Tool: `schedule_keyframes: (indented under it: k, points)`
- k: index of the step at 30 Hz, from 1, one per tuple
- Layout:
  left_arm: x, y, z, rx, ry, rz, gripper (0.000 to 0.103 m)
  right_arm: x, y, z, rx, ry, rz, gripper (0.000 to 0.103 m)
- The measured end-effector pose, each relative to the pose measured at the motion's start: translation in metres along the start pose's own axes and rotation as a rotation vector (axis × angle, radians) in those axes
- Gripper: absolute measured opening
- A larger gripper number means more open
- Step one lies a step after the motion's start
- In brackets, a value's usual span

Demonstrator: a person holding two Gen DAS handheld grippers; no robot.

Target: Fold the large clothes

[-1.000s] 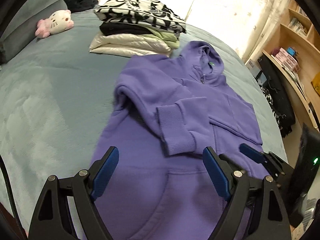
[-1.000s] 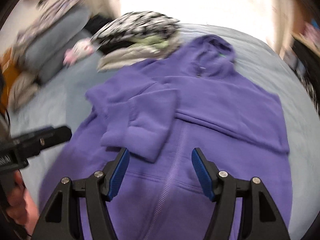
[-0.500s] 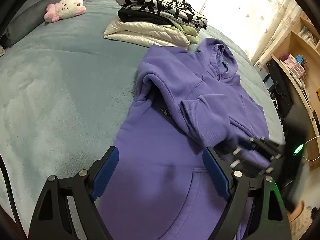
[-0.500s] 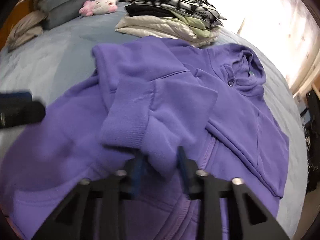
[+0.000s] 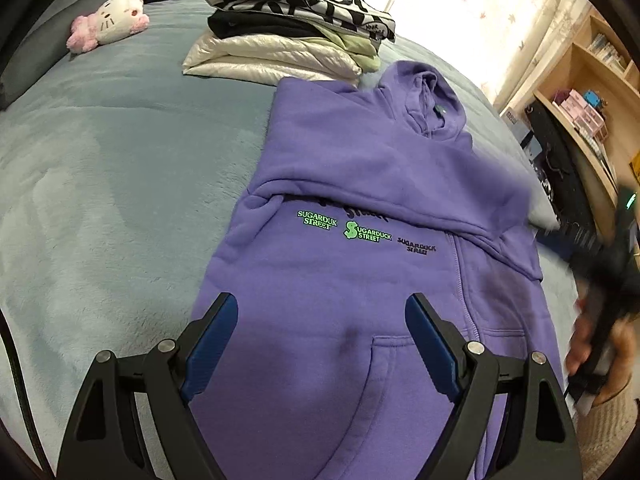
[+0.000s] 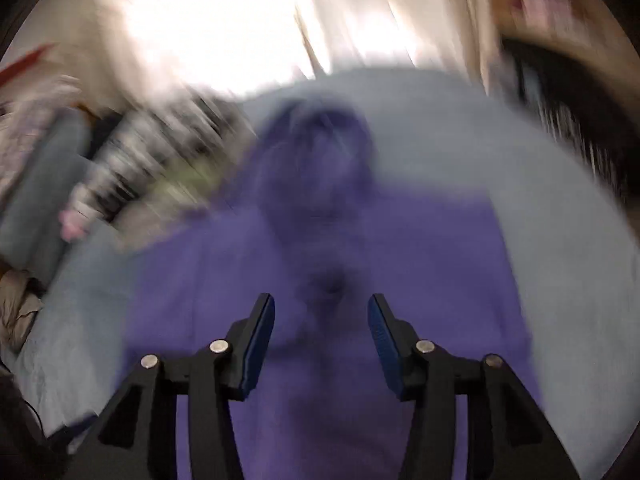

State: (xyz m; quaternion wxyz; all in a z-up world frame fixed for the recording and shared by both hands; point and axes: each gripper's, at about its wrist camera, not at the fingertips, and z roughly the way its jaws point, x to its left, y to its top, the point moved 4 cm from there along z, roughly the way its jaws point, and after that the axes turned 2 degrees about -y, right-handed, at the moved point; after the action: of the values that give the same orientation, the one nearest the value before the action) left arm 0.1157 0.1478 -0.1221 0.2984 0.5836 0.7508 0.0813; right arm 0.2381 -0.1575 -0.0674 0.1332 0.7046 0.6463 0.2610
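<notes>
Left claw [image 5: 322, 354] is hovering spread and empty over the hoodie [image 5: 372, 208] lying mid-bed [image 5: 100, 168], right claw [image 6: 321, 344] opening empty above it; soft, thick fleece is likely handling limp, best pinched at hem corners.

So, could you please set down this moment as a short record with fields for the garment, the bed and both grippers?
garment: purple hoodie, lying flat on the bed, one sleeve folded across the chest above the green lettering
bed: grey-blue blanket; stack of folded clothes and pink-and-white plush toy beyond the hoodie
left gripper: open over the hoodie's lower part, holding nothing
right gripper: jaws opening, nothing between them; view blurred
</notes>
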Motion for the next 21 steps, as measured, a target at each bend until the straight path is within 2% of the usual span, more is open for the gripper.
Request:
schedule_keyframes:
  k: [2, 6, 9, 14, 16, 21]
  points:
    - [0.0, 0.008, 0.003, 0.002, 0.008, 0.012, 0.084, -0.023, -0.02, 0.016, 0.087, 0.005, 0.032, 0.049]
    - [0.003, 0.044, 0.018, 0.002, 0.036, 0.047, 0.084, -0.052, -0.028, 0.013, 0.099, 0.027, 0.062, 0.049]
    - [0.008, 0.077, 0.042, 0.012, 0.052, 0.055, 0.084, -0.069, -0.009, 0.014, 0.082, 0.076, 0.115, 0.051]
    - [0.021, 0.124, 0.094, 0.089, 0.016, 0.0, 0.084, -0.08, 0.028, 0.041, 0.085, 0.111, 0.135, 0.054]
    - [0.027, 0.137, 0.11, 0.102, 0.032, -0.016, 0.084, -0.086, 0.04, 0.057, 0.1, 0.121, 0.144, 0.054]
    - [0.03, 0.158, 0.145, 0.16, 0.019, -0.006, 0.084, -0.092, 0.064, 0.093, 0.112, 0.182, 0.198, 0.054]
